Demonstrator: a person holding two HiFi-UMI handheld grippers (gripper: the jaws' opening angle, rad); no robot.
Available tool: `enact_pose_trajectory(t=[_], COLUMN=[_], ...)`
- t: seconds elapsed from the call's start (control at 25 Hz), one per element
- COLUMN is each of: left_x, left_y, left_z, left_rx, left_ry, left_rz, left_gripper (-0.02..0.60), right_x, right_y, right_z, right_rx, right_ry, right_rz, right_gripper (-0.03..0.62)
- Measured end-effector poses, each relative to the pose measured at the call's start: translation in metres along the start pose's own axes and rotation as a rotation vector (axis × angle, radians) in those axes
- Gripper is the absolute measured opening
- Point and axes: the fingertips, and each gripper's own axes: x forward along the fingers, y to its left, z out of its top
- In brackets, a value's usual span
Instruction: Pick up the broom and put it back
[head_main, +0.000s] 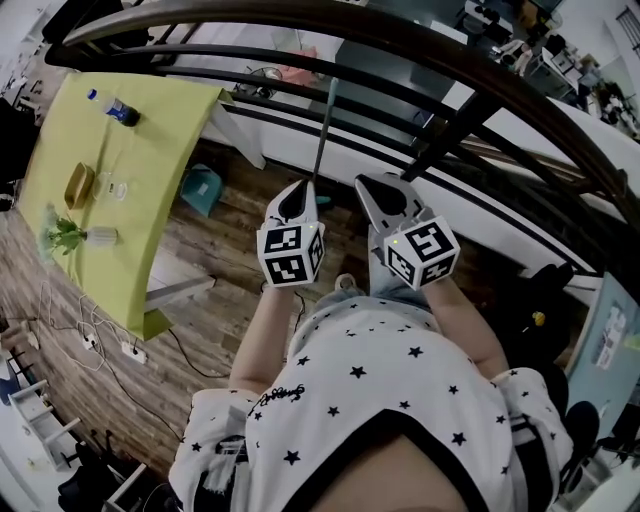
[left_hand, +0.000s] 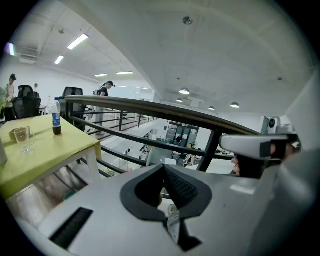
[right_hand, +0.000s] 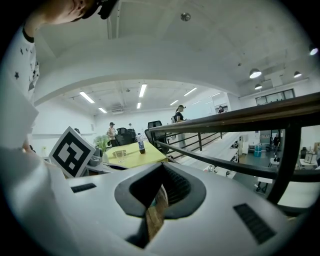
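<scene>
In the head view a thin grey pole (head_main: 325, 120), seemingly the broom's handle, stands just beyond my left gripper (head_main: 300, 190) and runs up toward the dark railing (head_main: 400, 40). Its lower end is hidden behind the gripper, and I cannot tell whether they touch. In the left gripper view the left gripper (left_hand: 163, 167) has its dark pads (left_hand: 182, 187) meeting, with nothing between them; a small silvery piece (left_hand: 173, 220) shows through the slot below. My right gripper (head_main: 378, 190) is held beside the left one. Its jaws (right_hand: 161, 167) also look shut and empty. No broom head is in view.
The railing's bars (left_hand: 150, 112) cross right in front of both grippers, with a drop to a lower floor behind. At the left stands a table with a yellow cloth (head_main: 110, 170), a bottle (head_main: 118, 110) and a plant (head_main: 65, 235). A teal bin (head_main: 203, 188) sits under it; cables (head_main: 95, 335) lie on the wooden floor.
</scene>
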Motion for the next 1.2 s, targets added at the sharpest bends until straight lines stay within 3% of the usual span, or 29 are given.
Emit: enact_pose_trajectory(t=[0.92,1.2], left_x=[0.143,0.187], left_y=[0.044,0.055], left_z=[-0.002,-0.008], left_rx=[-0.053,-0.059], left_ry=[0.046,0.046], left_rz=[0.123,0.125], left_gripper=[0.012,0.012], right_x=[0.075,0.095], right_y=[-0.096,-0.119], right_z=[-0.025,-0.037], right_rx=[0.027,0.024], right_ry=[0.097,0.140], right_rz=[0.077,0.103], right_gripper=[-0.006,-0.006])
